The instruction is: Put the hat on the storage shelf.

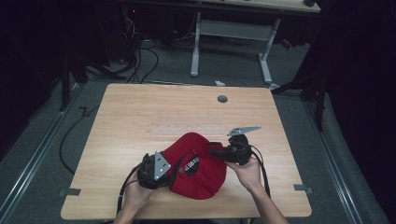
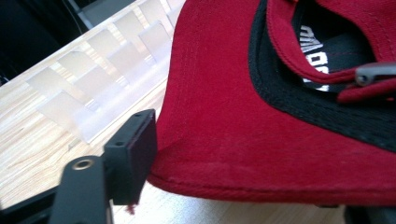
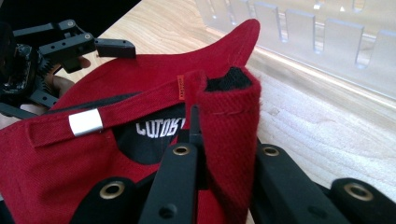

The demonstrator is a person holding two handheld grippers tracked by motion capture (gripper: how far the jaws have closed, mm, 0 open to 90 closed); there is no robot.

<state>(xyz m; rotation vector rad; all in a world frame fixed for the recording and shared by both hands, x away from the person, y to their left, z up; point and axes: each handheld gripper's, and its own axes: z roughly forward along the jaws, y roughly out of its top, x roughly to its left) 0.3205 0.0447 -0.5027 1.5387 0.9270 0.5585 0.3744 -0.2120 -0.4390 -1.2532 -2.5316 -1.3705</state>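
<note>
Cap: red, with a black lining and white lettering inside, lying upside down on the near middle of the wooden surface, between the two hands.
Left tongs: at the cap's left edge; in the left gripper view one black pad sits against the outside of the red rim, the other jaw is hidden at the picture's lower right, so a firm pinch is likely but I cannot tell for sure.
Right tongs: closed narrow on a fold of red cloth at the cap's back opening, next to the strap with its silver clasp.
Clear rack: a slotted plastic strip lying on the surface just beyond the cap, apart from it.
Step in hand: judging by the two grips, the cap is being held at opposite edges to turn, shape or fold it.
Doing it well: keep the right pinch on the doubled cloth rather than on the thin strap, which could slide through the clasp; get the left jaws fully on both sides of the rim before pulling; move both hands together so the fabric stays lightly taut.
Risk: a pad resting only on the outside will slip, and the cap will swing from the right grip.
Clearance: lift a little before turning, so the brim does not drag into the rack.
</note>
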